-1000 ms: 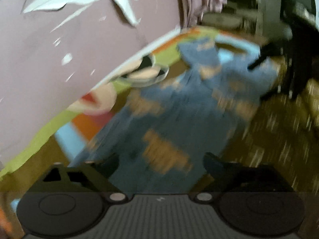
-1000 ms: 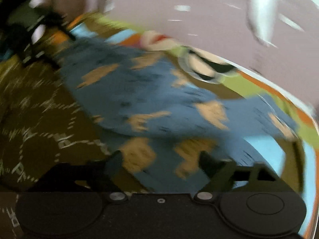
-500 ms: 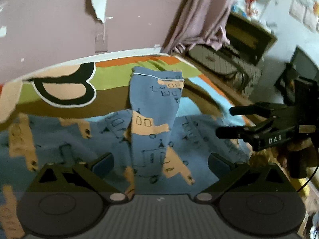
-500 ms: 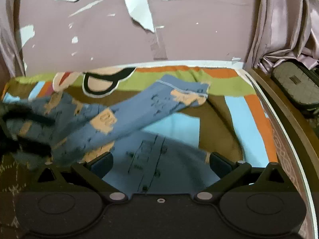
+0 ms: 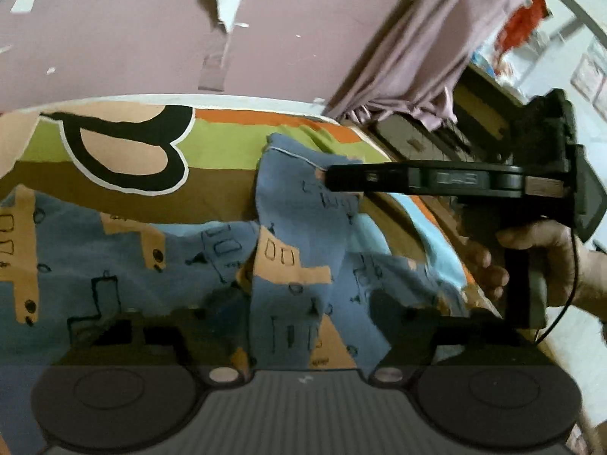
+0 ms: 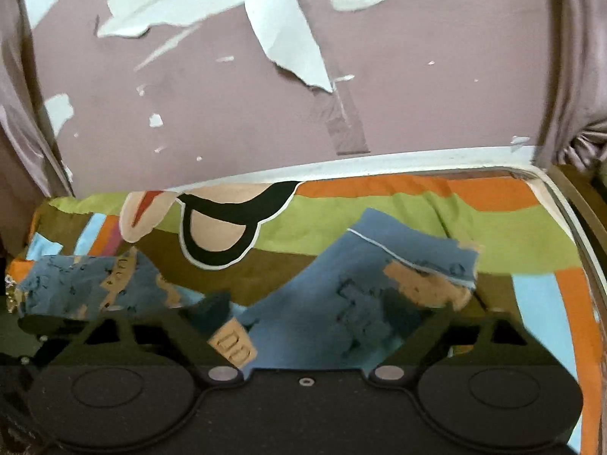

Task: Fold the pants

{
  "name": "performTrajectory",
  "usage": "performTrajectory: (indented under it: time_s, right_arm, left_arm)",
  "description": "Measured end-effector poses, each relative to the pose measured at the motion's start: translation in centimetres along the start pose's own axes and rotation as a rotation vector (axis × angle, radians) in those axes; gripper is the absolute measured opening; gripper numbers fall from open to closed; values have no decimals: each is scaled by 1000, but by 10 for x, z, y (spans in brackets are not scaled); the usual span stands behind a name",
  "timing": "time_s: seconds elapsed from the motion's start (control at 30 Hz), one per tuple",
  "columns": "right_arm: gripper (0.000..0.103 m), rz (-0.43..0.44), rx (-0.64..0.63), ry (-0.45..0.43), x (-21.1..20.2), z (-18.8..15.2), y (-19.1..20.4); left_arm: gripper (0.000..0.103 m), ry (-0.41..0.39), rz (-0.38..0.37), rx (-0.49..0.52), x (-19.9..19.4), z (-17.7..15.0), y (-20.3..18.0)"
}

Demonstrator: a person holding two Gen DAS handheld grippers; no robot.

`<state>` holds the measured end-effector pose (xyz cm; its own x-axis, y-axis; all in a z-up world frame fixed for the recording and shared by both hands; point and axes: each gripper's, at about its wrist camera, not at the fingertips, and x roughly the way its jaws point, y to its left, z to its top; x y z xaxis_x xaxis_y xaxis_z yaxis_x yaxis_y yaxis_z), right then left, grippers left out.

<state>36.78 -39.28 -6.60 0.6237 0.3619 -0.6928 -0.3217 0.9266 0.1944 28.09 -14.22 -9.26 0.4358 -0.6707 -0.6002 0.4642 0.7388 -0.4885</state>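
— Both tongs closing? Left tongs (image 5: 303,314), right tongs (image 6: 322,311)?

— Yes, closing, pads not yet pressing; blue pants (image 5: 288,250) cloth lies between each pair. Likely a grab to fold.

— Where are the pants?

— Spread on the bed (image 6: 379,216), one leg (image 6: 398,265) angled toward the wall (image 6: 417,94).

— Any containers?

— None I can make out.

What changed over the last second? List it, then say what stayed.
The left tool and right tool swung in and settled low over the pants. The right tool pushed in from the right to the folded leg's hem. Both tools' jaws are closing with cloth between them, nothing clearly gripped yet. Pants and striped bedsheet lie much as before.
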Motion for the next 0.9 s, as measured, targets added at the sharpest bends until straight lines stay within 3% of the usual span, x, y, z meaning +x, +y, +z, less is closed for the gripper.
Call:
performTrajectory:
  time_s: [0.07,0.17,0.4,0.47,0.5,0.63,0.77,0.9]
  right_arm:
    - [61,-23,9,36,16,13,4]
    - [54,-68,24,79,40,26,8]
    - [51,-170,133,188,90,38,8]
    - [38,-220,115,210,99,37,11]
    - [34,-240,107,214,101,37,13]
    - [2,-257,145,209,102,38,10]
    - [0,-239,201,154,86,37,1]
    - [0,-197,237,29,42,33,-10]
  left_arm:
    - [62,-9,0,-52,3,3,7]
    - [49,7,30,-130,8,7,16]
    - [46,67,67,-148,18,11,15]
    - [26,90,97,-134,24,12,12]
    - [22,103,115,-128,26,13,11]
    - [7,106,150,-109,27,16,6]
    - [1,88,165,-79,19,19,-1]
    - [0,67,165,-16,5,22,-14]
